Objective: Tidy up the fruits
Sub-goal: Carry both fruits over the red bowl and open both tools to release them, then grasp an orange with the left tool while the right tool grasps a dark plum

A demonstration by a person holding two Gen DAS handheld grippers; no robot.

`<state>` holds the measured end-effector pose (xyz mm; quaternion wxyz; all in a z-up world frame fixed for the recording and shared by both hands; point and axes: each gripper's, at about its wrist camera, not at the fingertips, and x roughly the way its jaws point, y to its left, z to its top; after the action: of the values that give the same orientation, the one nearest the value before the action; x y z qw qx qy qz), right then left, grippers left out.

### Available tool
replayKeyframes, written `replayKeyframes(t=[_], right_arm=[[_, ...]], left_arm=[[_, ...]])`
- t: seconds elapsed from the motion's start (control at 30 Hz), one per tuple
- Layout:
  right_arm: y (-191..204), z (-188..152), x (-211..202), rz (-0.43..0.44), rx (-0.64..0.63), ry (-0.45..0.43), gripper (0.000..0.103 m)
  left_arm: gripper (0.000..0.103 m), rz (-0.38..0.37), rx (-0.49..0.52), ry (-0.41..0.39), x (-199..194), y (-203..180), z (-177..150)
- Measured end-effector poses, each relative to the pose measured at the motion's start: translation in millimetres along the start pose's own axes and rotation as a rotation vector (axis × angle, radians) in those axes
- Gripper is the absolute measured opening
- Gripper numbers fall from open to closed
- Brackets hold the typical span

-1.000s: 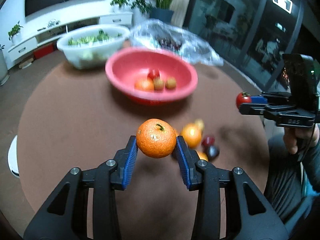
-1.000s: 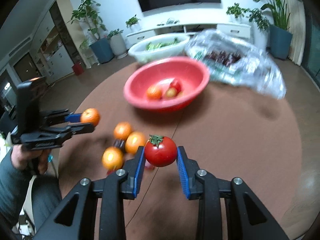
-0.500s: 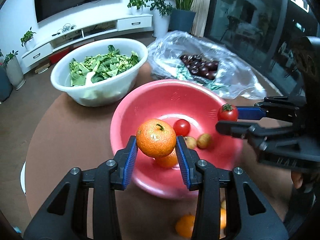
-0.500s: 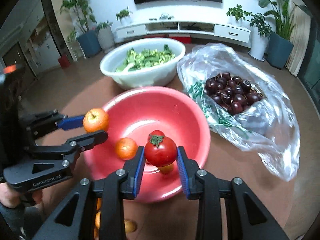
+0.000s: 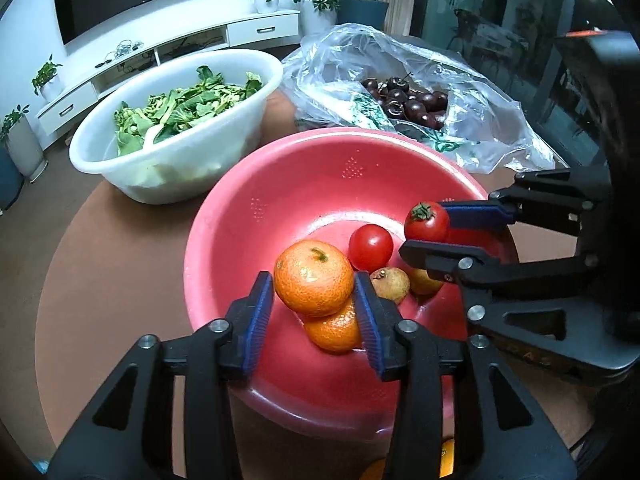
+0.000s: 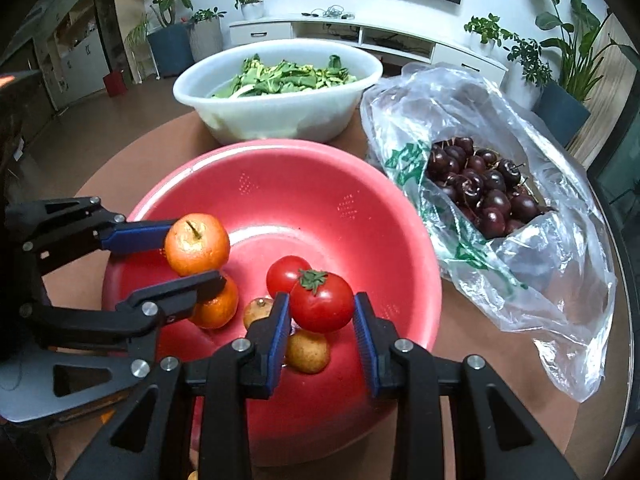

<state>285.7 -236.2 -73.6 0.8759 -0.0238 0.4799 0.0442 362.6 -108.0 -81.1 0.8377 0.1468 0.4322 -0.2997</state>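
Over the red bowl (image 6: 280, 184) the room is tight: the left gripper (image 5: 314, 284) with its orange (image 5: 314, 278) and the right gripper (image 6: 320, 308) with its tomato (image 6: 322, 302) hang close beside each other. On the bowl floor below them lie another orange (image 5: 334, 330), a second tomato (image 5: 370, 246) and two small brown fruits (image 6: 308, 352). The far half of the bowl floor, toward 12 o'clock, is bare. Behind the rim stands the white bowl (image 6: 280, 112) at 12 o'clock, and the cherry bag (image 6: 500, 208) closes the 2 o'clock side.

White TV console (image 6: 360, 34) — potted plants (image 6: 492, 34)
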Motion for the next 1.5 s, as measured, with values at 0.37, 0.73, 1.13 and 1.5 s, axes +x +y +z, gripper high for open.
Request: replayKeyframes(t=[0.37,0.73,1.13,1.5], right_arm=[[0.2,1.3,-2.2,0.002,-0.005,-0.010,0.049],[2.1,-63.1,-84.5,0.111,0.032,-0.149,0.053],[31.2,-159.1,-111.0,0.195,0.119,-0.114,0.053],[25.9,-170.7,-110.2,0.222,0.176,-0.106,0.053]], left_arm=[[0.071,0.018,0.004,-0.051,-37.0,-2.8,-11.2],[0.088,0.024,-0.045,-0.098,-119.1,-12.1,-93.0],[0.088,0.006,-0.065,0.064,-96.3,-66.0,-170.0],[0.057,-0.040,-0.104,0.079,-80.3,-72.8,-163.9]])
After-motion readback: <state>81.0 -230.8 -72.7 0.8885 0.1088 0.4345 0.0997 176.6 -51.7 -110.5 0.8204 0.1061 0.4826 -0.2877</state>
